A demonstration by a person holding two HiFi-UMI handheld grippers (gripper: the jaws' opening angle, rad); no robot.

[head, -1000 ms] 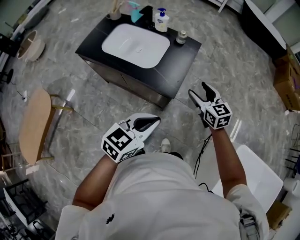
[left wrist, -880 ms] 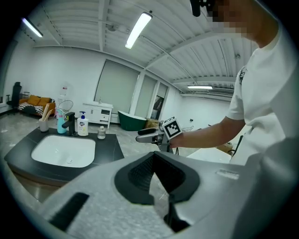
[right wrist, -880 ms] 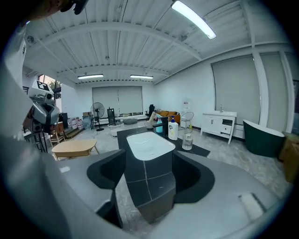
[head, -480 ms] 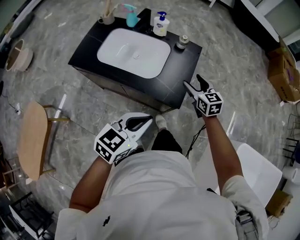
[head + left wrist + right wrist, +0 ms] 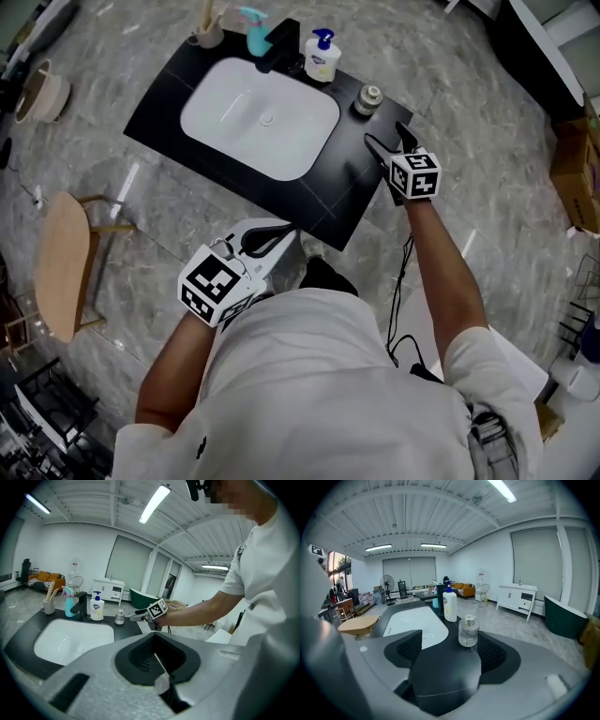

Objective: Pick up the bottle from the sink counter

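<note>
The small clear glass bottle with a silver cap (image 5: 368,98) is standing upright near the far right corner of the black sink counter (image 5: 319,192). It is to the right of the white oval basin (image 5: 258,117) and apart from the white pump soap bottle with a blue head (image 5: 321,58), which is standing further along the back edge beside the black faucet (image 5: 277,45). The right gripper (image 5: 384,135) is hovering at the counter's right edge and pointing at the small bottle. Its jaws have just been opening and are now standing wide apart, with nothing between them and the pads touching nothing. In the right gripper view the bottle is sitting just ahead of the jaw tips, almost on the line of the gap and a little toward the right-hand jaw. Its long axis is vertical, so a level advance looks likely to bring the pads to either side of its round body. The left gripper (image 5: 289,231) is hanging at the counter's near edge, well apart from the bottle, with its jaws closed together and empty. The right hand is clearly the nearer one, and the small bottle seems to be the one it is going for.
</note>
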